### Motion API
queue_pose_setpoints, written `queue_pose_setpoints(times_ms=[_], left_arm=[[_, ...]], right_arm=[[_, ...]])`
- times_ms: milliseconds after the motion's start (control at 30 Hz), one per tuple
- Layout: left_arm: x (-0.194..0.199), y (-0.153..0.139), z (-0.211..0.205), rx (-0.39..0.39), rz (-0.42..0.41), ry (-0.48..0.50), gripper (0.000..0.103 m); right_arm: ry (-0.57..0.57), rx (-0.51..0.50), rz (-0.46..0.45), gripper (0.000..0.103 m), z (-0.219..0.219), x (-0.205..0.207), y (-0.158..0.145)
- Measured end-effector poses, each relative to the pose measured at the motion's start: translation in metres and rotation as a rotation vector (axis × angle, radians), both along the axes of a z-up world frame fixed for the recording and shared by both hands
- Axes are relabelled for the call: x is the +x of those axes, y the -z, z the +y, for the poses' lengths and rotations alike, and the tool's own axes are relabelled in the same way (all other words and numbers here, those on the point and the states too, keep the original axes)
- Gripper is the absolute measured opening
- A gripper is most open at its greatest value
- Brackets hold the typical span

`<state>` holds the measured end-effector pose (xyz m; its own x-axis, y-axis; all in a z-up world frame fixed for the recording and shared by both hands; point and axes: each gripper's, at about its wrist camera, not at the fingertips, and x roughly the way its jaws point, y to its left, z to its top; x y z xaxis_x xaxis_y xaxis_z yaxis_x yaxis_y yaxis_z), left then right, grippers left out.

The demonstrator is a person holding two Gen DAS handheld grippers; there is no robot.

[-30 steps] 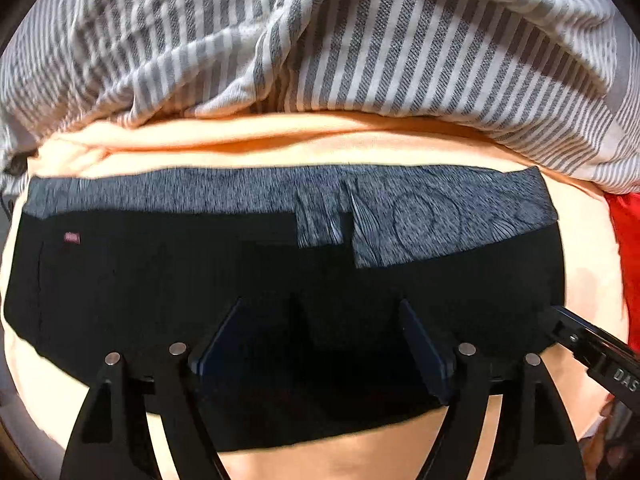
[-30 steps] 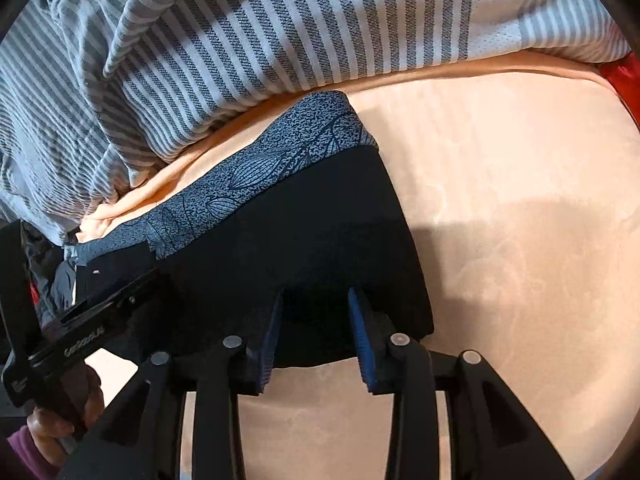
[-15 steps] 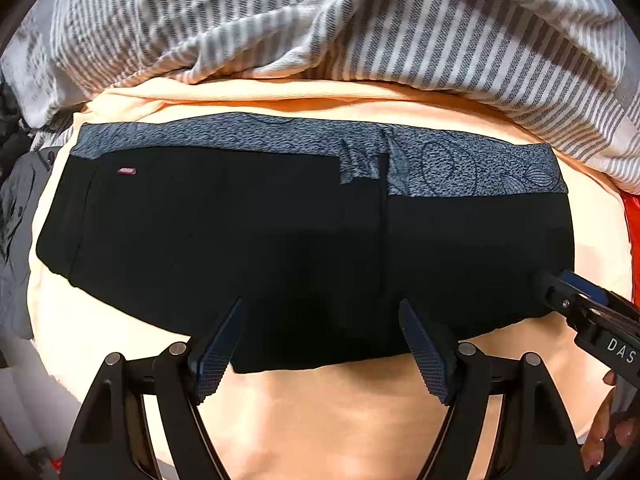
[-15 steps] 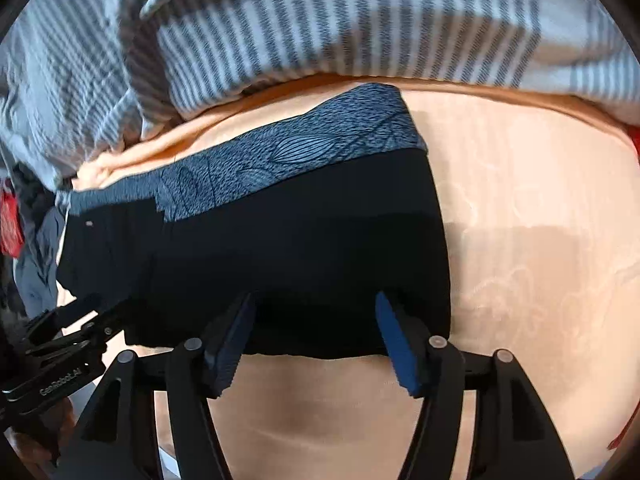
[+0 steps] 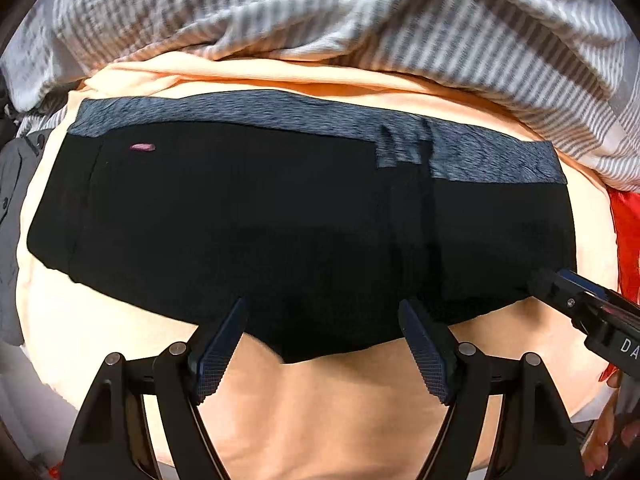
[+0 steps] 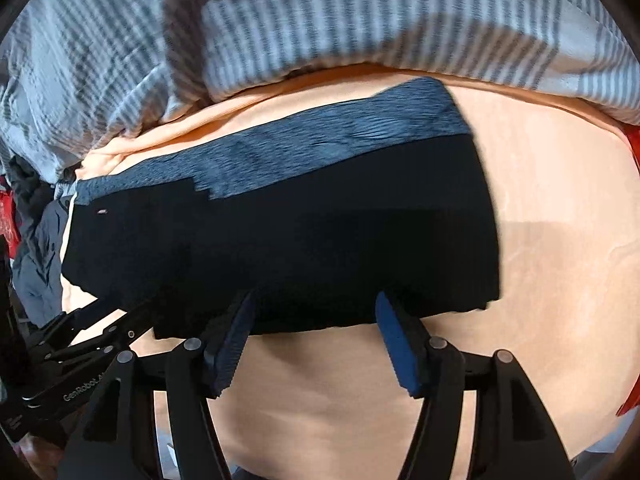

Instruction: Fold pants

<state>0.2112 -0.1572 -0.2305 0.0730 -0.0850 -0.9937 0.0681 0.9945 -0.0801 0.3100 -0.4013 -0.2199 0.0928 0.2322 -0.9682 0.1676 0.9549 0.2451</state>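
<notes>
- Since a second ago both grippers have drawn back toward the near edge of the bed, so more of the black pants [image 5: 304, 220] shows in each wrist view; the right gripper [image 6: 312, 340] has just been opening, and no cloth lies between its blue pads now.
- The left gripper [image 5: 322, 344] is spread wide, its pads just above the near hem and gripping nothing.
- The pants lie folded into a flat band across the peach bedsheet [image 5: 320, 408], with the grey patterned waistband [image 5: 280, 114] along the far edge, close to the striped blanket [image 5: 360, 20].
- The fabric looks light, soft and limp; it will likely sag and slide once lifted, not hold shape.
- Best purchase is probably the two ends of the band, pinching all layers together so the fold stays aligned.
</notes>
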Motion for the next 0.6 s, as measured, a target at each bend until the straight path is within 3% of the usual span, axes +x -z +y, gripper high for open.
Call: queue_pose_setpoints(times_ms=[200, 433, 600], left_arm=[[-0.001, 0.004, 0.062, -0.029, 0.008, -0.110, 0.079], [-0.007, 0.007, 0.148, -0.065, -0.049, -0.278, 0.079], [-0.008, 0.016, 0.209, -0.150, -0.059, -0.427, 0.079]], right_arm=[[-0.063, -0.004, -0.005, 0.067, 0.050, 0.009, -0.002], [-0.135, -0.059, 0.057, 0.069, 0.091, 0.021, 0.034], [-0.194, -0.101, 0.036, 0.075, 0.103, 0.023, 0.039]])
